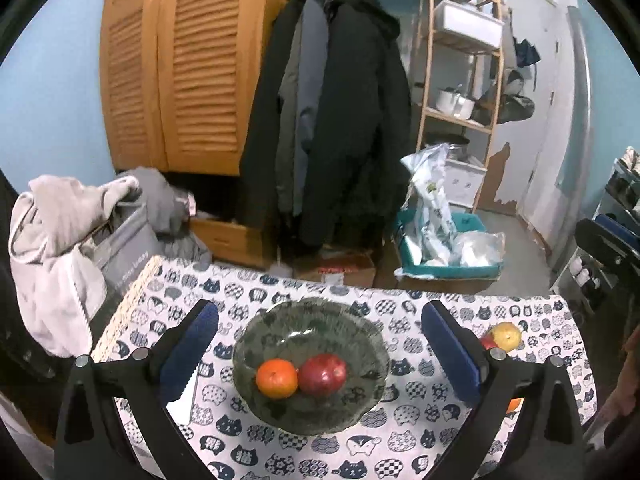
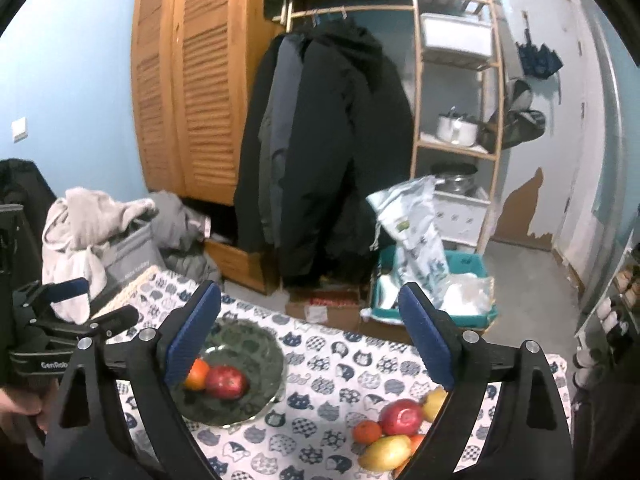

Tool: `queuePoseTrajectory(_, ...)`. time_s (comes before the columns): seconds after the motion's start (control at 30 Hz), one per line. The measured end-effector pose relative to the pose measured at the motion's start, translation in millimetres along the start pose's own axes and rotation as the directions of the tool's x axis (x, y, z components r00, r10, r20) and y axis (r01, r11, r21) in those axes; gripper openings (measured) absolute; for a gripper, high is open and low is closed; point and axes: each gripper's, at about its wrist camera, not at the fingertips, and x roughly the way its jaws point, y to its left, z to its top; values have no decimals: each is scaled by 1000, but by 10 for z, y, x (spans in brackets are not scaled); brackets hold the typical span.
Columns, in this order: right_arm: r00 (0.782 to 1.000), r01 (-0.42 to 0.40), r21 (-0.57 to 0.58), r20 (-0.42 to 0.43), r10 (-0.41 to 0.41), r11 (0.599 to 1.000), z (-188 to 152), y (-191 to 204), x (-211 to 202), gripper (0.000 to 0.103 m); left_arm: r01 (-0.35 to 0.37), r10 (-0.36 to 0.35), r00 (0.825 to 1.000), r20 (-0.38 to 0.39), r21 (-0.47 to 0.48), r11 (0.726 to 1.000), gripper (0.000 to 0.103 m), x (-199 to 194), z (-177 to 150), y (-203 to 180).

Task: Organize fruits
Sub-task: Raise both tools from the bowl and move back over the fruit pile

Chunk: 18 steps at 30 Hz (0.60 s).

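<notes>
Presently, progress: partial.
Left claw point(image 1: 320, 344): jaws apart, empty, above the bowl point(image 1: 248, 336).
Done: orange point(image 1: 277, 378) and red apple point(image 1: 322, 374) lie touching in that bowl.
Right claw point(image 2: 310, 344): jaws apart, empty.
Left to do: loose fruit pile point(image 2: 394, 430) on desk point(image 2: 320, 364), below-right of it.

Blue walls point(image 1: 52, 80); louvred wooden wardrobe point(image 1: 180, 68); dark coats point(image 1: 340, 120) hanging beside open shelving point(image 2: 456, 120).
</notes>
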Motion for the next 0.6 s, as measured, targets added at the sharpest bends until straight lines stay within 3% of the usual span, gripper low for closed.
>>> queuePoseTrajectory(0.23,998,56,0,41,-56,998,-93,-222,-262,90,28,-29,999,33,30,999,102,-95,47,-207)
queuePoseTrajectory(0.6,991,132,52,21,-134,990,-271,-648,-404,90,79,-82,996,33,85,993,102,-122,48,-571)
